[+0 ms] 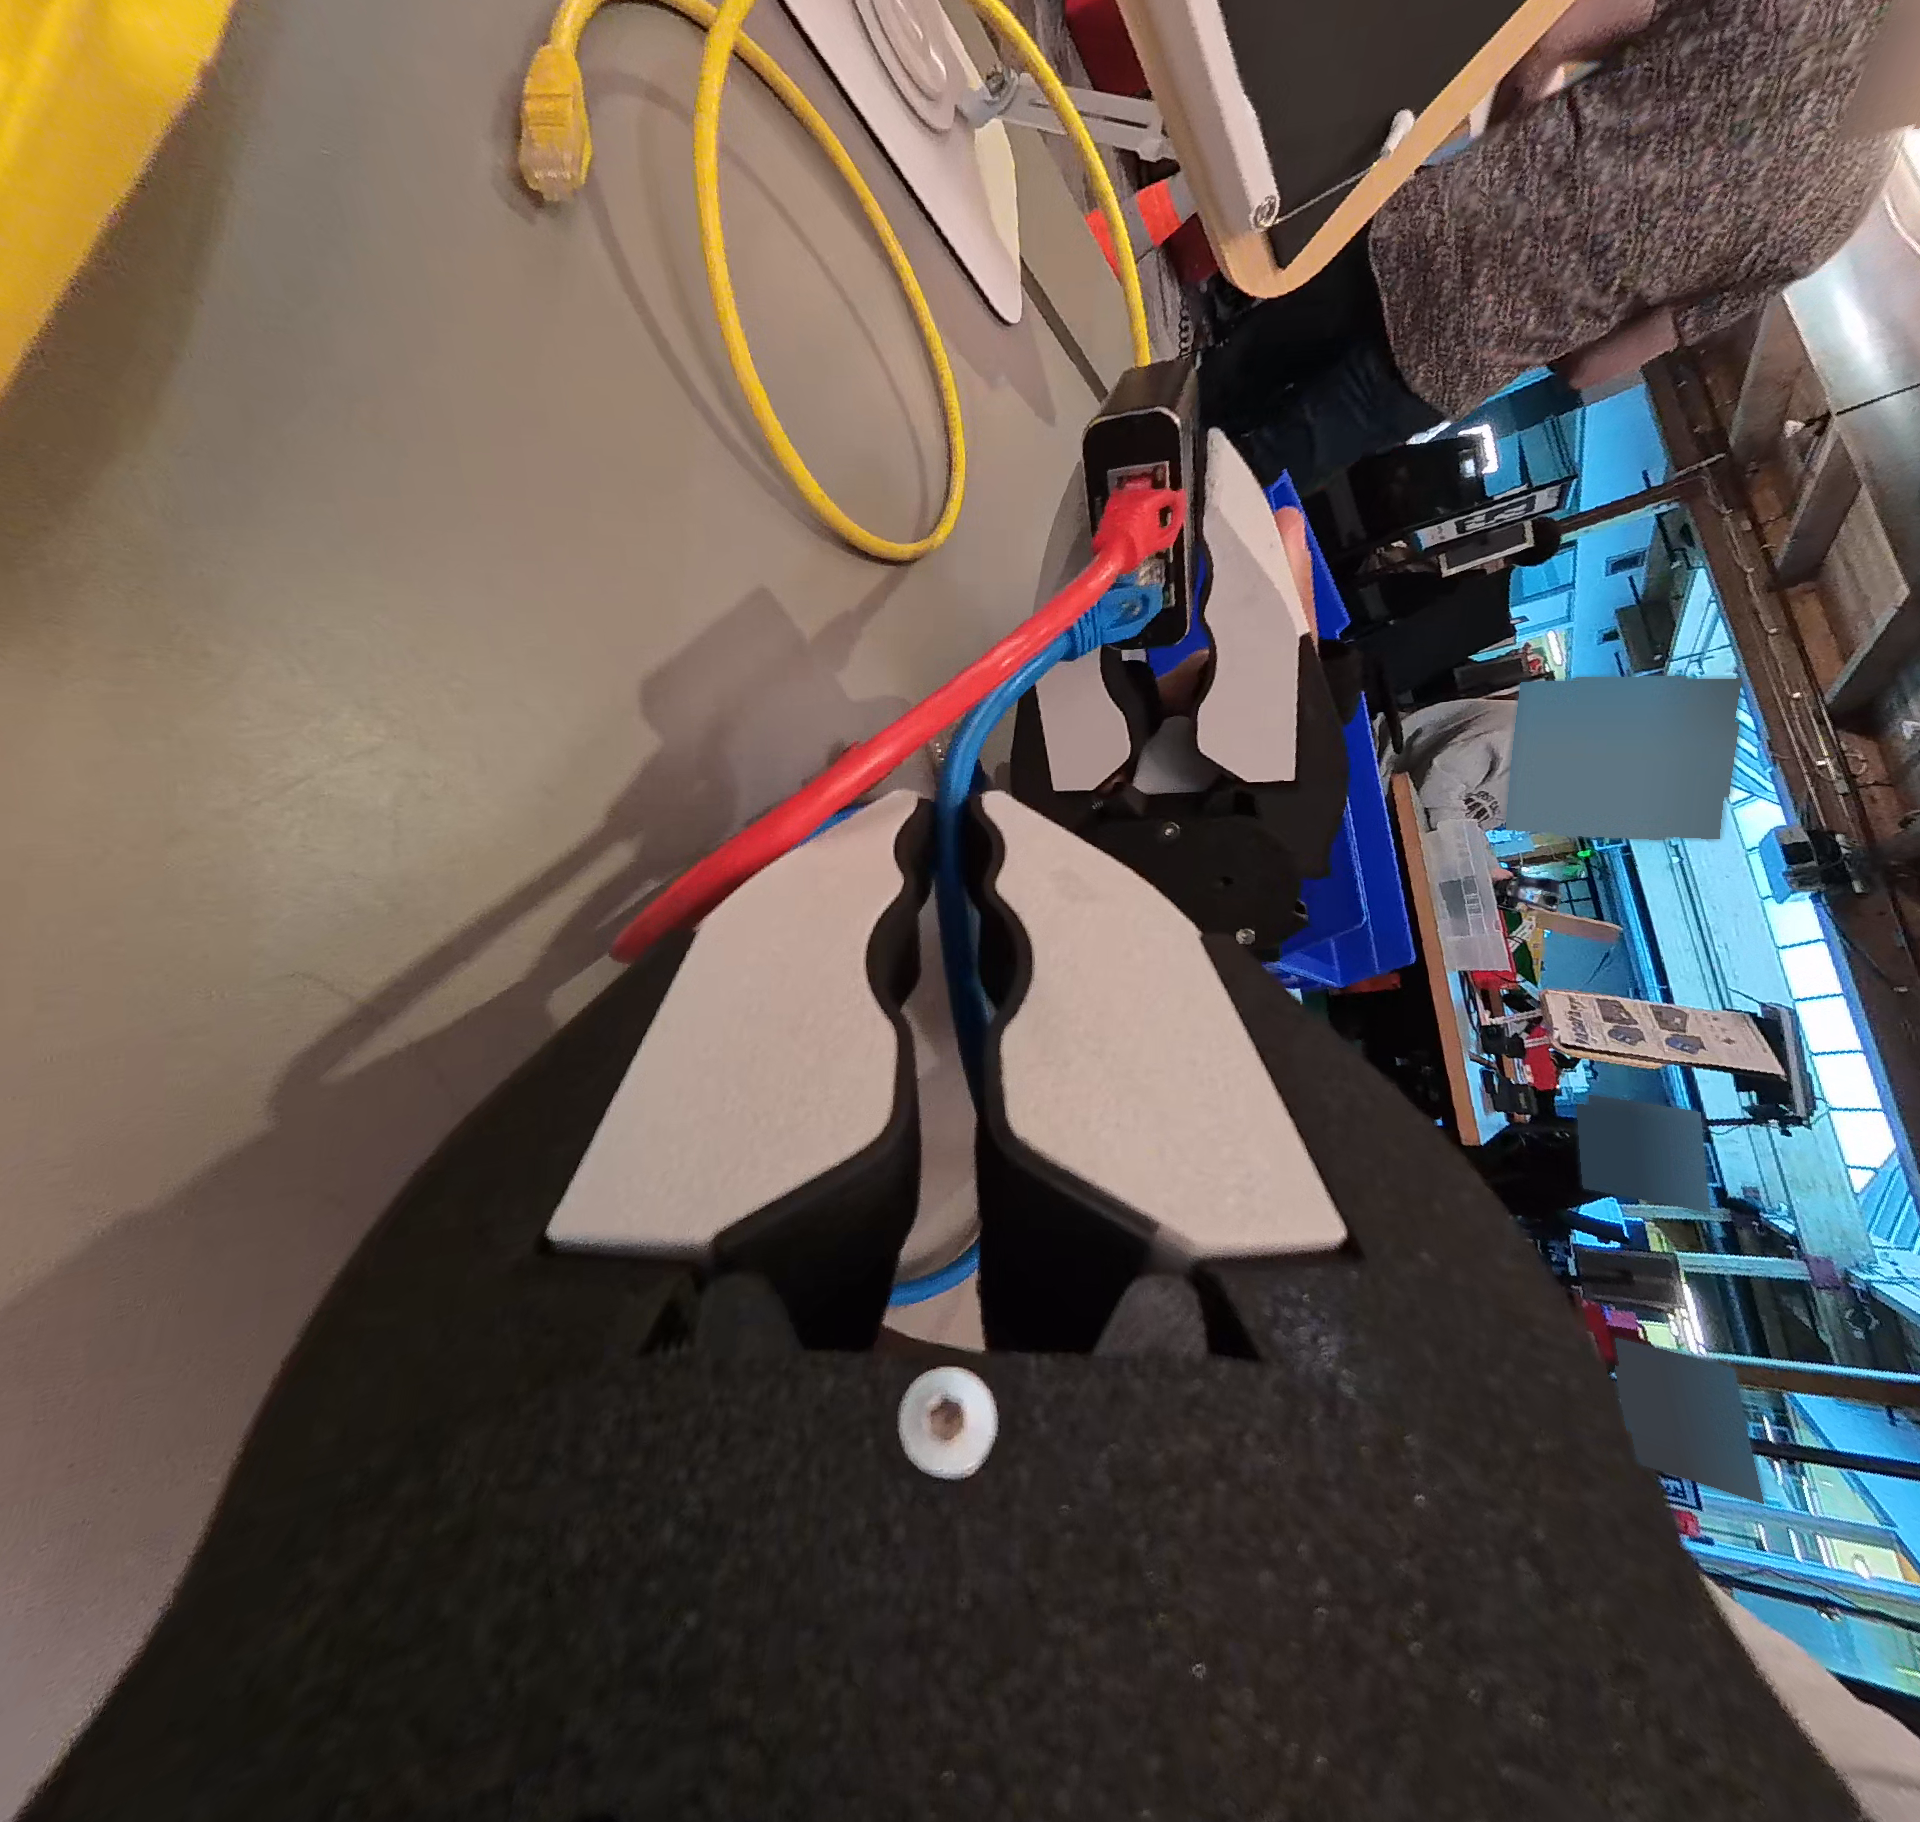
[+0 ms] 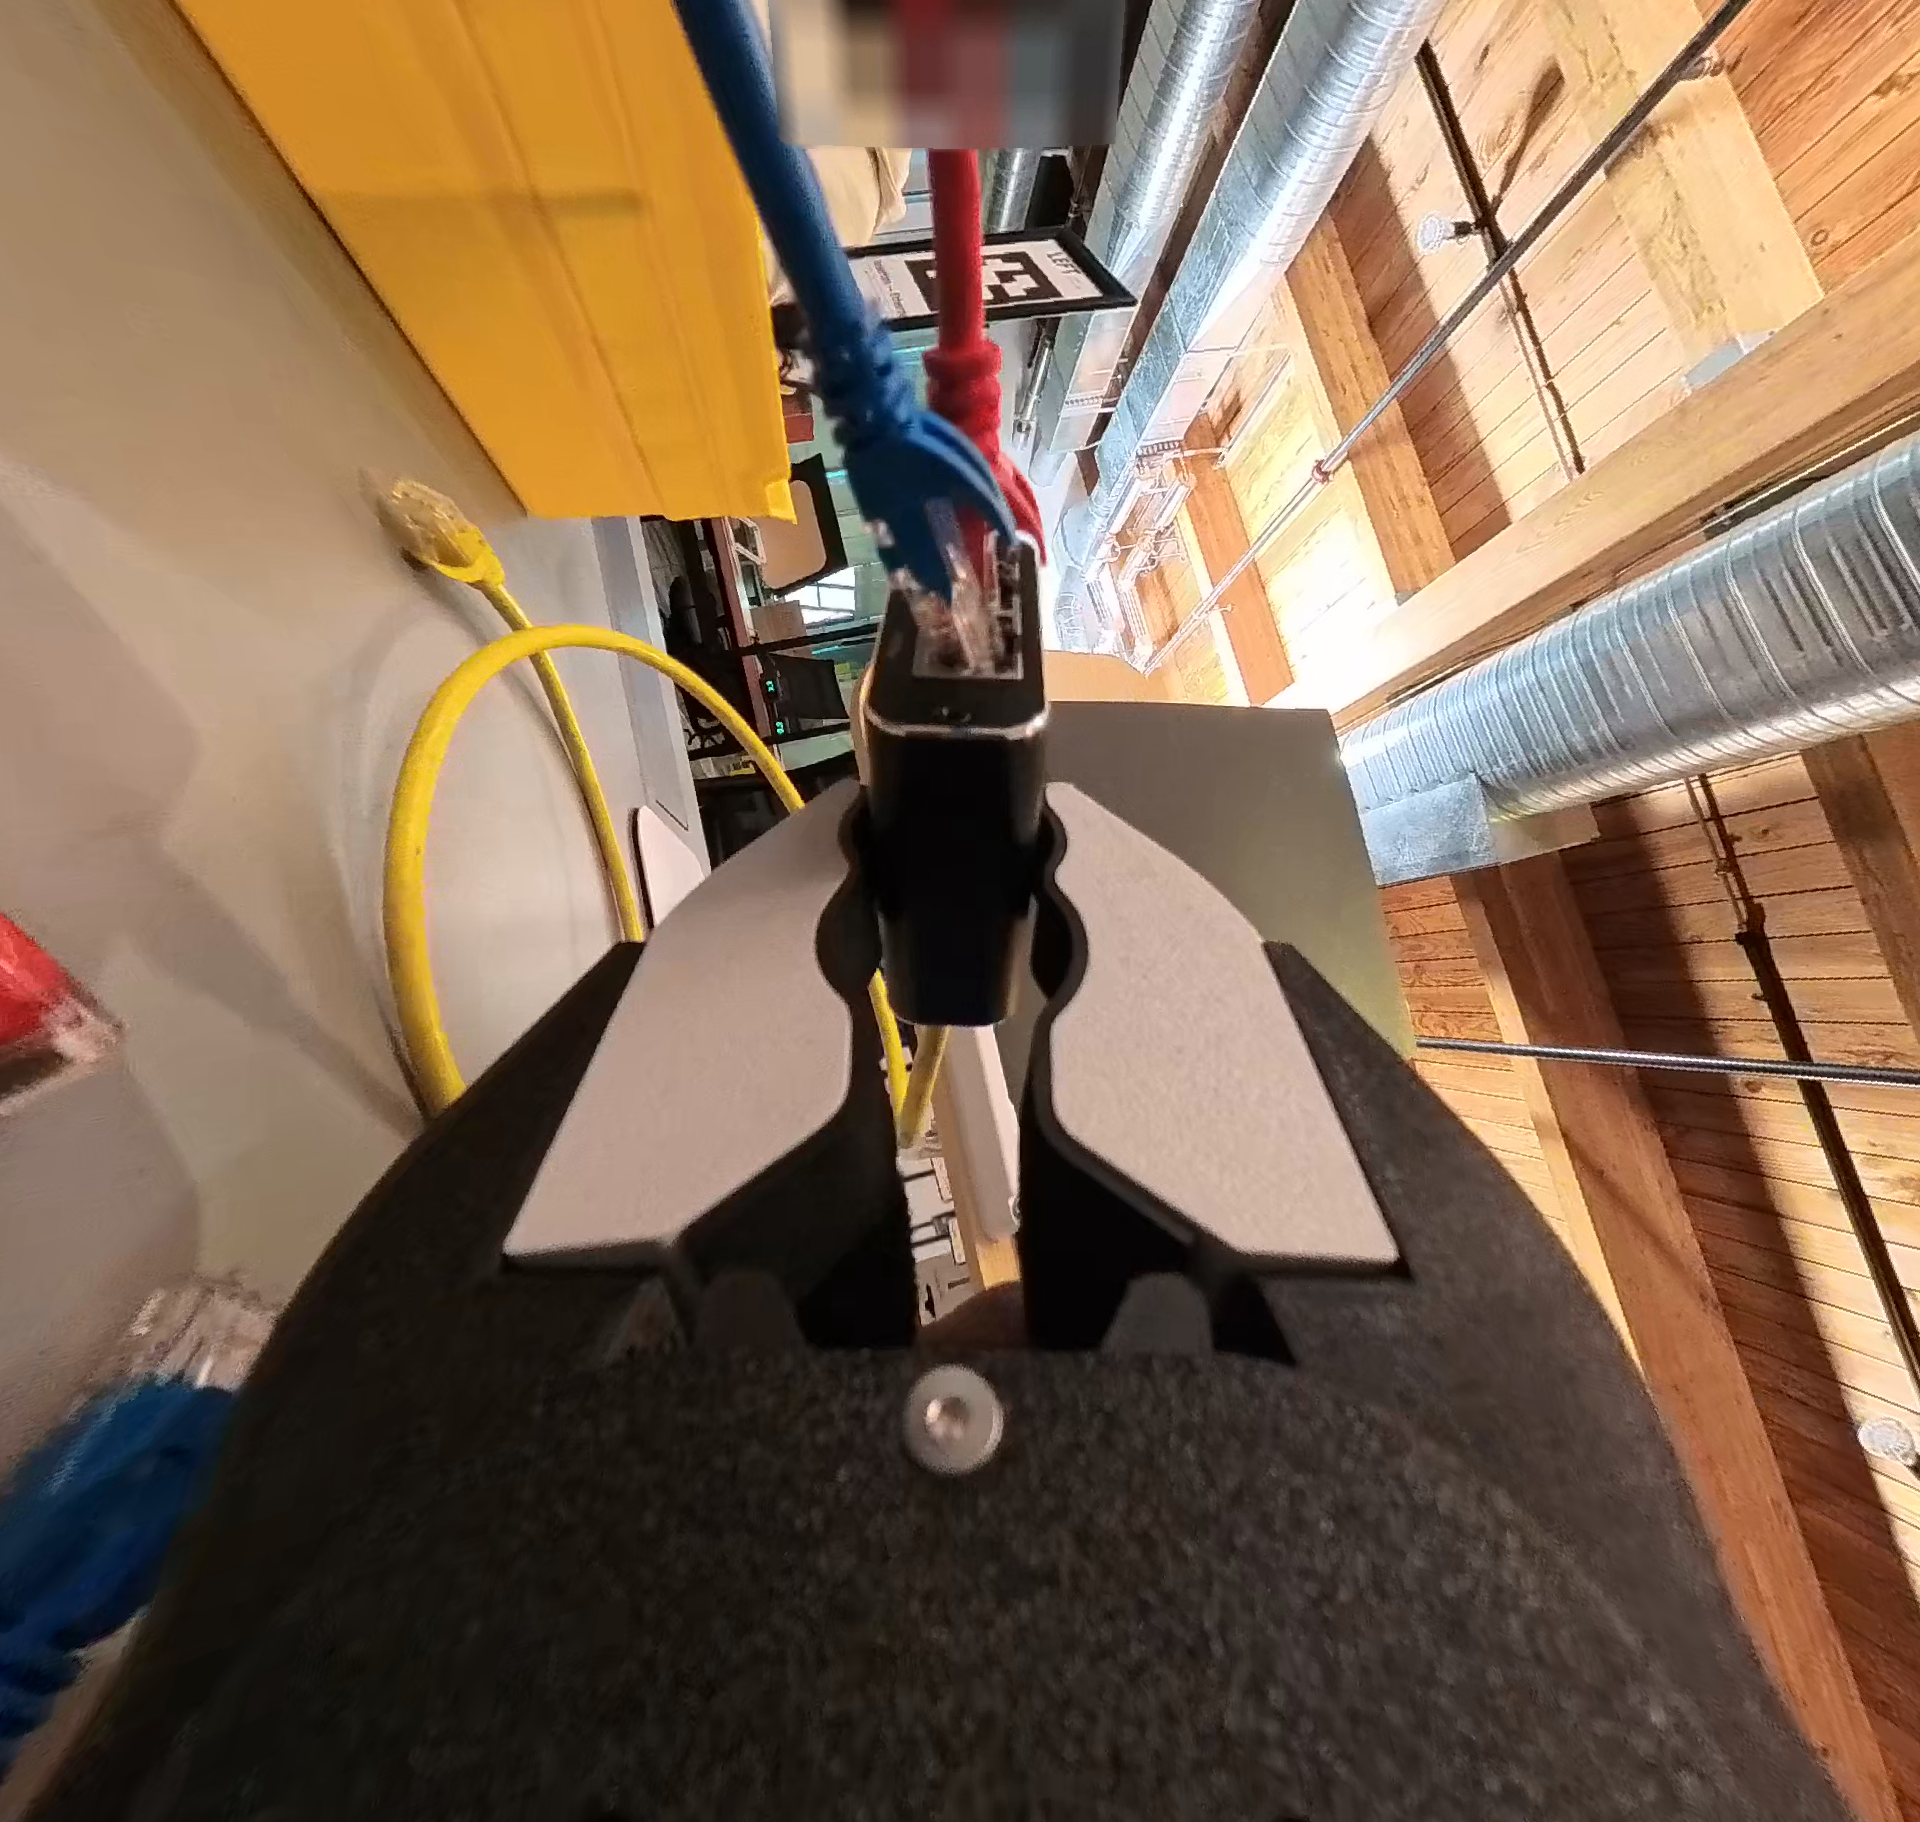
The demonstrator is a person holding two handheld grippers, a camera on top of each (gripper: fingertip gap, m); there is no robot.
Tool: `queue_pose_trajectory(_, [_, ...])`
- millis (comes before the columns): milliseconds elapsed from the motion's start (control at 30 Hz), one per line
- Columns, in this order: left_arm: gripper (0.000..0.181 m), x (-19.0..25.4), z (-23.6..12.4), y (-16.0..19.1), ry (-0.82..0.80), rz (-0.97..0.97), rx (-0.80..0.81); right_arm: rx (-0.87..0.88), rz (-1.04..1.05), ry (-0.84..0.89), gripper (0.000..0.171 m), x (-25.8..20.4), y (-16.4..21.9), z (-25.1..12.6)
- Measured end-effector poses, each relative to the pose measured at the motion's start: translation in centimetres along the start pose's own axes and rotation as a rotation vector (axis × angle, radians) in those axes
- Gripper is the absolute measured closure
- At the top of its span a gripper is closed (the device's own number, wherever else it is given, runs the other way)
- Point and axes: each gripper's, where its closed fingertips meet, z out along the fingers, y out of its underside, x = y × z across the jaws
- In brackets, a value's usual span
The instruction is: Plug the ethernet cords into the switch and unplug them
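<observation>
My right gripper (image 2: 951, 806) is shut on the black switch (image 2: 956, 879) and holds it off the grey table. The red cord's plug (image 2: 977, 390) sits in a port. The blue plug (image 2: 914, 484) is tilted with its clear tip at the neighbouring port; I cannot tell whether it is seated. My left gripper (image 1: 951, 811) is shut on the blue cord (image 1: 961, 941), a short way behind its plug (image 1: 1127, 614). The switch (image 1: 1138, 484) and the right gripper's fingers (image 1: 1247, 629) show just beyond. A yellow cord (image 1: 831, 422) loops from the switch's rear, its loose plug (image 1: 551, 125) on the table.
A yellow bin (image 2: 520, 214) stands at the table's (image 1: 416, 629) far side. A white flat board (image 1: 935, 162) lies beyond the yellow loop. A blue bin (image 1: 1351, 889) sits past the table edge. The blue cord's other end (image 2: 94, 1512) lies blurred near my right gripper. The gap from one gripper's tips to the other's is roughly 12 cm.
</observation>
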Motion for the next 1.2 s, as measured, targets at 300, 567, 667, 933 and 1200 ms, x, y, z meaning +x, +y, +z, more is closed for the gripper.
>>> queue_pose_trajectory(300, [0.176, 1.5, -0.1, 0.1, 0.040, 0.050, 0.009, 0.009, -0.056, -0.015, 0.145, -0.5, 0.0, 0.0])
queue_pose_trajectory(567, [0.175, 1.9, 0.3, 1.1, 0.015, 0.151, -0.040, -0.008, -0.011, -0.030, 0.146, -0.6, -0.1, 0.1])
queue_pose_trajectory(667, [0.165, 2.0, 0.8, 1.4, -0.011, 0.313, -0.083, -0.006, 0.041, -0.050, 0.145, -0.7, 0.4, 0.1])
queue_pose_trajectory(933, [0.146, 3.5, -0.9, 1.4, -0.011, 0.646, -0.146, 0.031, 0.105, -0.146, 0.145, -2.4, 1.0, -0.2])
queue_pose_trajectory(1200, [0.150, 1.7, 0.8, 2.8, -0.139, 0.961, -0.262, 0.145, 0.102, -0.111, 0.145, -1.7, -1.8, -1.3])
